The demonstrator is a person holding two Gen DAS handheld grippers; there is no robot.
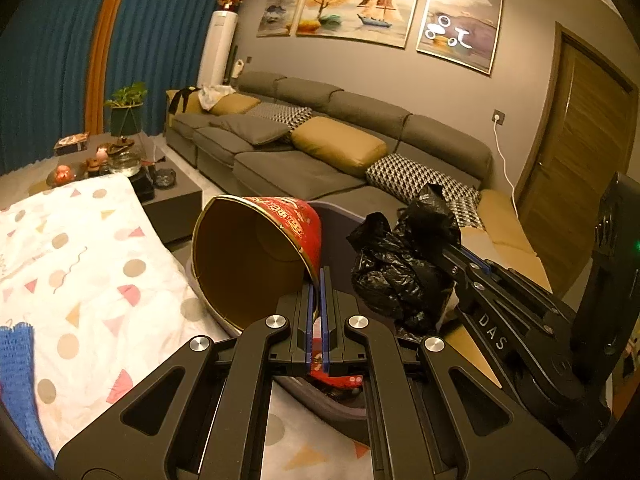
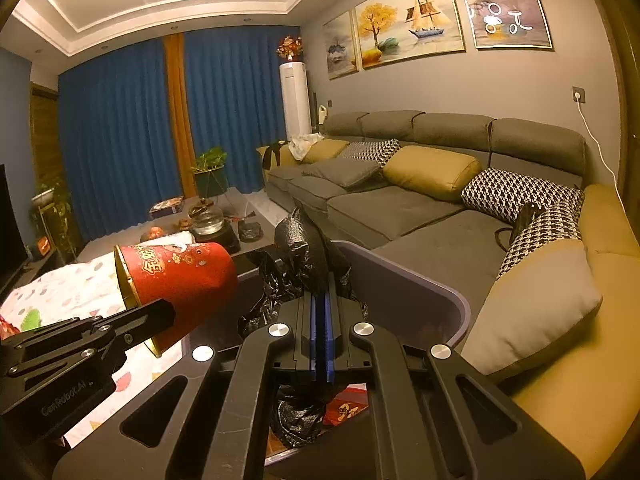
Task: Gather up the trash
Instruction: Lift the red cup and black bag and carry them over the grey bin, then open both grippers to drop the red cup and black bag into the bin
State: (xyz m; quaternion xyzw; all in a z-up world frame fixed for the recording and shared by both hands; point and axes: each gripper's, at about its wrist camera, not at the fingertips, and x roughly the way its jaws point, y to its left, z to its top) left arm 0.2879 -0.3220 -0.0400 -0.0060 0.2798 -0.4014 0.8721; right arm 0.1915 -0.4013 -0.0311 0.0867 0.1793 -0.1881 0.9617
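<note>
My left gripper (image 1: 319, 280) is shut on the rim of a red paper cup (image 1: 256, 256) with gold print. The cup lies on its side, mouth toward the camera, above a grey-purple trash bin (image 1: 340, 404). The right wrist view shows the cup (image 2: 180, 276) at the left with the left gripper (image 2: 160, 312) on it. My right gripper (image 2: 322, 300) is shut on a crumpled black plastic bag (image 2: 300, 256) and holds it over the bin (image 2: 420, 292). The bag (image 1: 404, 264) and right gripper (image 1: 436, 248) show at the right of the left wrist view.
A table with a white patterned cloth (image 1: 80, 280) is on the left. A dark coffee table (image 1: 168, 196) holds a tea set. A long grey sofa (image 2: 400, 200) with cushions runs along the wall. Red trash (image 2: 344, 406) lies inside the bin.
</note>
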